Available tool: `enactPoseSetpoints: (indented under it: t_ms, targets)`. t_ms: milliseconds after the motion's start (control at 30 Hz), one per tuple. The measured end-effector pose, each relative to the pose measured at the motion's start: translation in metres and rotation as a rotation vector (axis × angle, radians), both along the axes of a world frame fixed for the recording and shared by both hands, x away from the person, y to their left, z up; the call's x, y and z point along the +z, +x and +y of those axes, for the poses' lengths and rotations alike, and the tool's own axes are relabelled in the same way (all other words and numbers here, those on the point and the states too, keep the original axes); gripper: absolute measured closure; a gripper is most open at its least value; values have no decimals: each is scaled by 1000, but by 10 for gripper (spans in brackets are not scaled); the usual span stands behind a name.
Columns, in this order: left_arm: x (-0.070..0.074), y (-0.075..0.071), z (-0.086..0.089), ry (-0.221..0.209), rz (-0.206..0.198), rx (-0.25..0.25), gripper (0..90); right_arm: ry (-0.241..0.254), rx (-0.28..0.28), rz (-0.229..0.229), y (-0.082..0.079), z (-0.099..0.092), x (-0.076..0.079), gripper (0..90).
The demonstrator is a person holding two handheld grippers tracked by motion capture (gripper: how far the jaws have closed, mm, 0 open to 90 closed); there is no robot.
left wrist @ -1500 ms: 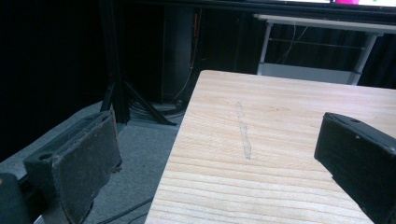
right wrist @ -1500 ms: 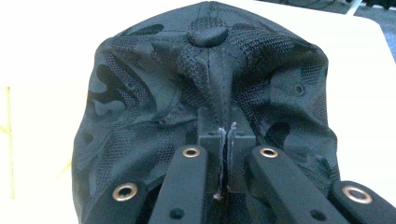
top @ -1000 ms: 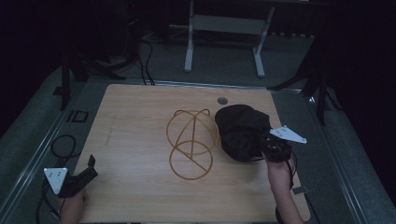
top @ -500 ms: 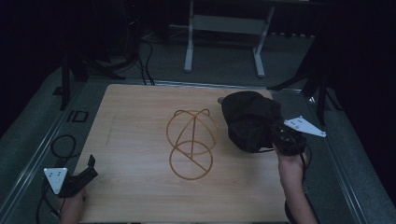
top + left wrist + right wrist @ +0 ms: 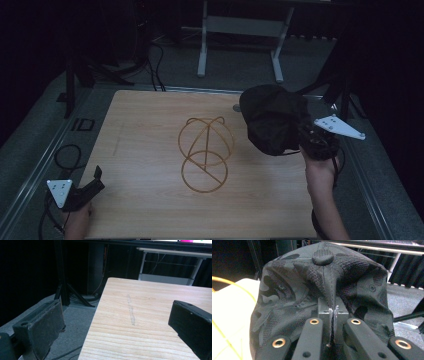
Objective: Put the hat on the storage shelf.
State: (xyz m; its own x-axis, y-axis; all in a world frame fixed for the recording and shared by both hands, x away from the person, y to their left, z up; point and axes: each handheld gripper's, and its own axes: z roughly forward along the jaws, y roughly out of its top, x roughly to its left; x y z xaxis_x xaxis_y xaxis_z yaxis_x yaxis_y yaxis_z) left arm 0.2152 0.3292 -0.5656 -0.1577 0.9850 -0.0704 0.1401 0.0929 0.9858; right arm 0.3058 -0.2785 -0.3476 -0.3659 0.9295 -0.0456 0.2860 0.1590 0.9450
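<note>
While the right gripper (image 5: 306, 141) pinches a fold of the black camouflage cap (image 5: 272, 119) between its fully closed jaws, the cap hangs in the air above the right edge of the wooden table (image 5: 145, 145), just right of the gold wire stand (image 5: 205, 152) and apart from it. In the right gripper view the cap's fabric (image 5: 322, 287) bunches up from the jaws, its top button facing the camera. The left gripper (image 5: 90, 187) rests at the table's near left corner, jaws wide apart and holding nothing.
</note>
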Motion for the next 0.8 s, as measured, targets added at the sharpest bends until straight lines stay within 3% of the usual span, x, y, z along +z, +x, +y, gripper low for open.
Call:
enactPoseSetpoints:
  t_ms: [333,800]
  targets:
    - [0,0,0,0,0,0,6,12,31,-37,-2,9,27,878]
    - [0,0,0,1,1,-1,6,15,100,-66,-8,36,41,878]
